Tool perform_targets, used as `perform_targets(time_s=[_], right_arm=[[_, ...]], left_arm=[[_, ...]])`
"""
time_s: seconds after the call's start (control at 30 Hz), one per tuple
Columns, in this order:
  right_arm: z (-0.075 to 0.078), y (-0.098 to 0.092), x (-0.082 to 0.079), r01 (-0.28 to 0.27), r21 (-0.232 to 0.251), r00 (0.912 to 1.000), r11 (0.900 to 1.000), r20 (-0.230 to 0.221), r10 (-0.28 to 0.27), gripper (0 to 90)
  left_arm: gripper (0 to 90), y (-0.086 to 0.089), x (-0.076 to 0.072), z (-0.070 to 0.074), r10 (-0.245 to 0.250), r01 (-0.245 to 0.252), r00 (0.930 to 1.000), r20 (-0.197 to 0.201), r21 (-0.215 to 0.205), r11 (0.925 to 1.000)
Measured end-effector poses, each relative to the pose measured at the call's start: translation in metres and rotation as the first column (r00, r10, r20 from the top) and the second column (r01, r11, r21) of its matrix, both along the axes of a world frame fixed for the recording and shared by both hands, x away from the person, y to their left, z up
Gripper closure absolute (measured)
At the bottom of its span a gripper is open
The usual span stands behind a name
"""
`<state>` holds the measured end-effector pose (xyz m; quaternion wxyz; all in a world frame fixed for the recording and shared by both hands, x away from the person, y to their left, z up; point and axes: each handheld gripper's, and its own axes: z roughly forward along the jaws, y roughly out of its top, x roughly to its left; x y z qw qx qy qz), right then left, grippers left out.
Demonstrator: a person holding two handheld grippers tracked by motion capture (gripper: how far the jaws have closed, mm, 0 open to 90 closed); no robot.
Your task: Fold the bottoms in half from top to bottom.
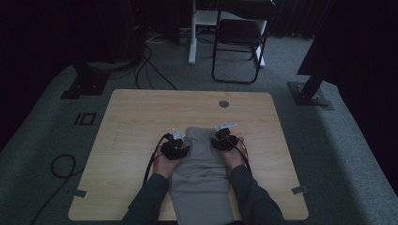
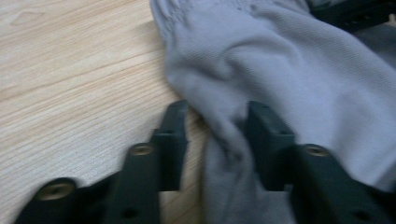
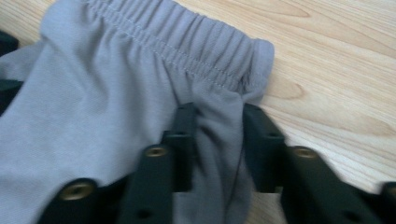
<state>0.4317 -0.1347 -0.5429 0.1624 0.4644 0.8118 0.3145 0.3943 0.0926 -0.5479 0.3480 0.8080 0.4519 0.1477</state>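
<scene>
Grey cloth bunches up between the black jaws of the left hand-held gripper, where a fold of the grey shorts rises in the gap. One jaw sits on the pale wooden surface just outside the garment's edge, the other rests on the fabric; the jaws stand at a middling width around the fold, and whether the pads actually press on it I cannot tell.

At the right hand-held gripper the jaws are narrow and pinch a ridge of the same shorts just below the gathered elastic waistband. The waistband's corner lies just ahead of these jaws, with bare surface beyond it.

From above, the shorts lie flat between the two hand-held grippers, running back toward the person's sleeves. The left hand-held gripper sits at one side edge near the far end of the cloth and the right hand-held gripper at the opposite side edge, well apart across the fabric.
</scene>
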Motion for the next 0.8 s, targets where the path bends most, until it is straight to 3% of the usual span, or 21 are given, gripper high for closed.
perform_targets(time_s=[0.1,0.23,0.3,0.4,0.53,0.7,0.8], right_arm=[[0.001,0.002,0.003,-0.015,0.006,0.9998,1.0,-0.013,0.016,85.2],[0.002,0.001,0.011,0.001,0.015,0.9998,1.0,-0.02,-0.001,87.0],[0.006,-0.004,0.016,0.014,0.061,0.9997,0.998,-0.022,-0.013,87.1],[0.02,-0.007,0.02,0.014,0.078,0.9997,0.997,0.017,-0.015,87.2],[0.053,-0.008,0.026,0.008,0.103,0.9951,0.995,0.098,-0.018,87.1],[0.089,-0.01,0.035,0.015,0.149,0.9861,0.989,0.161,-0.039,87.1],[0.11,-0.012,0.035,0.007,0.164,0.9751,0.986,0.218,-0.043,87.1]], left_arm=[[83.2,0.002,0.006,0.001,-0.028,0.026,0.9986,-0.045,-0.039,0.9989],[86.3,0.009,0.016,0.004,-0.004,0.0,0.9973,-0.074,-0.053,0.9986],[86.4,0.013,0.021,0.009,0.004,-0.008,0.9973,-0.074,-0.06,0.9981],[86.5,0.016,0.028,0.023,0.012,-0.015,0.999,-0.043,-0.071,0.9974],[86.5,0.017,0.039,0.053,0.034,-0.031,0.9989,0.032,-0.083,0.996],[86.5,0.022,0.048,0.085,0.069,-0.052,0.9914,0.111,-0.147,0.9878],[86.4,0.024,0.05,0.101,0.074,-0.048,0.9862,0.148,-0.173,0.9837]])
